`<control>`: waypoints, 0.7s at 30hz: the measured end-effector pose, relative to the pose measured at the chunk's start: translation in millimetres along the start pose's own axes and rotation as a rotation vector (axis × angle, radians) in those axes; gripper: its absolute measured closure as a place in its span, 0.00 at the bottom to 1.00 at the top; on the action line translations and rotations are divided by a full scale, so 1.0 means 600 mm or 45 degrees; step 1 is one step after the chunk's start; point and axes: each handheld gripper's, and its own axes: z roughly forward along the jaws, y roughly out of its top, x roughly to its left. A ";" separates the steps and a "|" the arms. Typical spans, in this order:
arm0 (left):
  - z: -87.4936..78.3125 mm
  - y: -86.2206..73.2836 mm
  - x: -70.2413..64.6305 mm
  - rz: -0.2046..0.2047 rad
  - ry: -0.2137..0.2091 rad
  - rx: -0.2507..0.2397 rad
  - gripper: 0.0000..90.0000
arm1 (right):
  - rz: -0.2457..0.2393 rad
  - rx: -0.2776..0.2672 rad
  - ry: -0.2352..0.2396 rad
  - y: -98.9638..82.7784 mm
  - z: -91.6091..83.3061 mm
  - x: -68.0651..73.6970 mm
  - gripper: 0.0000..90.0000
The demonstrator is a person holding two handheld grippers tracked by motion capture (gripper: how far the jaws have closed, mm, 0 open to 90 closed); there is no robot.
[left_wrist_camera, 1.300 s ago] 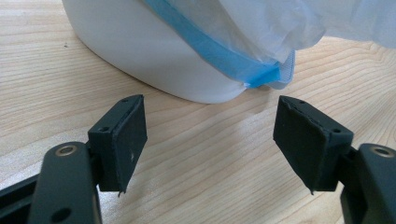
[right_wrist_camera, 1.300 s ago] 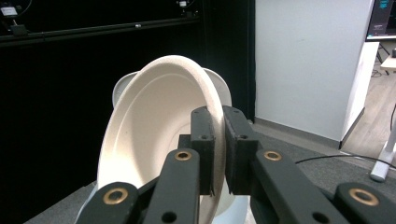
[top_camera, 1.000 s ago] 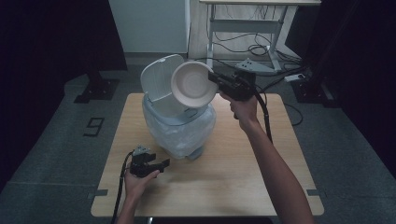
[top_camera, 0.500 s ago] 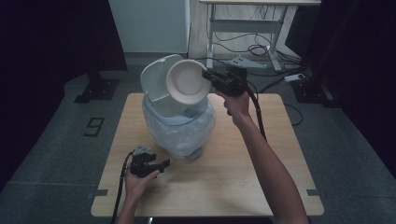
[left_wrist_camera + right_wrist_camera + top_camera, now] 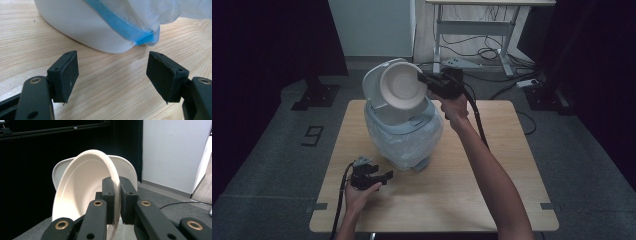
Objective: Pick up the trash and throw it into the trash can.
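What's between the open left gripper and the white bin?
Bare wooden table only: in the left gripper view, nothing lies between the left gripper and the white bin.

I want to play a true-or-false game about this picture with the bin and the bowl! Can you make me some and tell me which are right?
1. The right gripper pinches the rim of the white bowl. True.
2. The bowl lies flat on the table. False: it is held up on edge, above the bin.
3. The bin's lid is closed. False: it stands open behind the bowl.
4. The left gripper holds nothing between its fingers. True.
5. The white bin has a plastic bag in it. True.
6. The left gripper squeezes the bin. False: it rests on the table, apart from the bin.
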 end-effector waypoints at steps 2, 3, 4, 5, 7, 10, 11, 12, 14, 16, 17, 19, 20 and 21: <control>-0.001 0.000 0.000 0.001 -0.001 -0.001 0.28 | 0.005 0.007 0.006 -0.002 0.009 0.001 0.93; -0.001 0.000 0.000 0.001 -0.002 -0.002 0.28 | 0.004 0.011 0.006 -0.004 0.014 0.001 0.93; -0.001 0.000 0.001 0.001 0.000 -0.001 0.28 | 0.002 0.013 0.006 -0.004 0.018 0.002 0.93; -0.002 0.000 0.001 0.000 0.001 -0.003 0.28 | 0.002 0.014 0.008 -0.005 0.021 0.002 0.93; -0.002 0.000 0.002 -0.001 -0.001 -0.003 0.28 | -0.001 0.013 0.010 -0.004 0.027 0.003 0.93; -0.001 -0.001 0.001 0.000 -0.005 0.001 0.28 | -0.002 0.013 0.013 -0.006 0.034 0.002 0.93; 0.000 -0.001 0.001 0.001 -0.006 0.002 0.28 | -0.002 0.017 0.012 -0.007 0.037 0.001 0.92; 0.001 -0.001 0.000 0.003 -0.009 0.006 0.28 | 0.000 0.020 0.012 -0.009 0.040 0.001 0.92; 0.004 -0.002 -0.001 0.006 -0.010 0.009 0.28 | -0.006 0.035 0.005 -0.015 0.049 -0.001 0.90; 0.004 -0.002 -0.002 0.009 -0.014 0.012 0.28 | -0.062 0.064 0.007 -0.023 0.061 0.000 0.68; 0.004 -0.002 -0.002 0.008 -0.015 0.011 0.28 | -0.080 0.102 0.002 -0.027 0.067 0.002 0.58; 0.004 -0.002 -0.001 0.006 -0.013 0.008 0.28 | -0.088 0.157 -0.038 -0.033 0.071 0.005 0.49; 0.003 -0.002 -0.001 0.006 -0.014 0.008 0.28 | -0.090 0.163 -0.036 -0.034 0.070 0.005 0.47; 0.002 -0.001 0.000 0.006 -0.013 0.008 0.28 | -0.081 0.160 -0.029 -0.034 0.065 0.004 0.46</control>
